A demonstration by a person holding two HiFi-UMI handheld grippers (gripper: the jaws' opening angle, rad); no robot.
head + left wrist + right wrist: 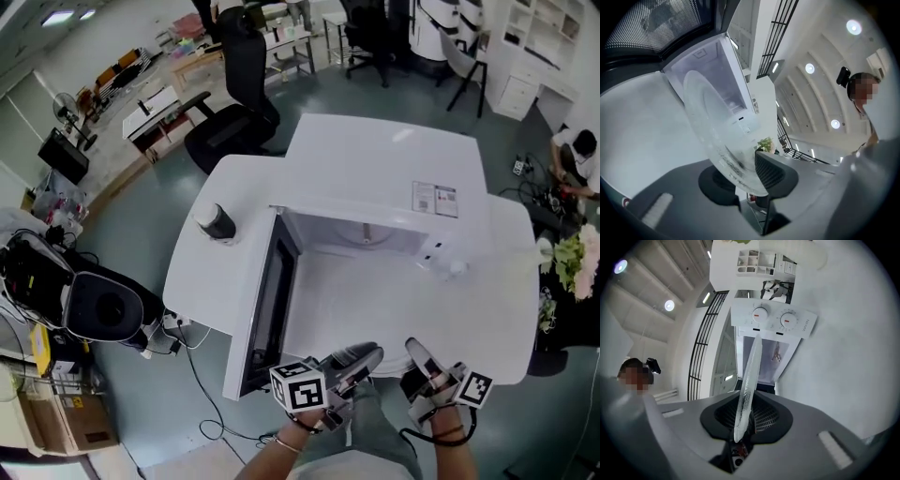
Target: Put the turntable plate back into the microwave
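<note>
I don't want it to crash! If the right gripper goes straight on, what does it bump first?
Probably the microwave: the glass turntable plate held by the right gripper aims at the open cavity, beside the dial panel. Depth is hard to judge.

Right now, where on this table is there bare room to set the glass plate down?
The widest bare patch of table lies in front of the microwave, between its open door and the table's right edge. The strip left of the microwave is tighter, with a dark container on it.
</note>
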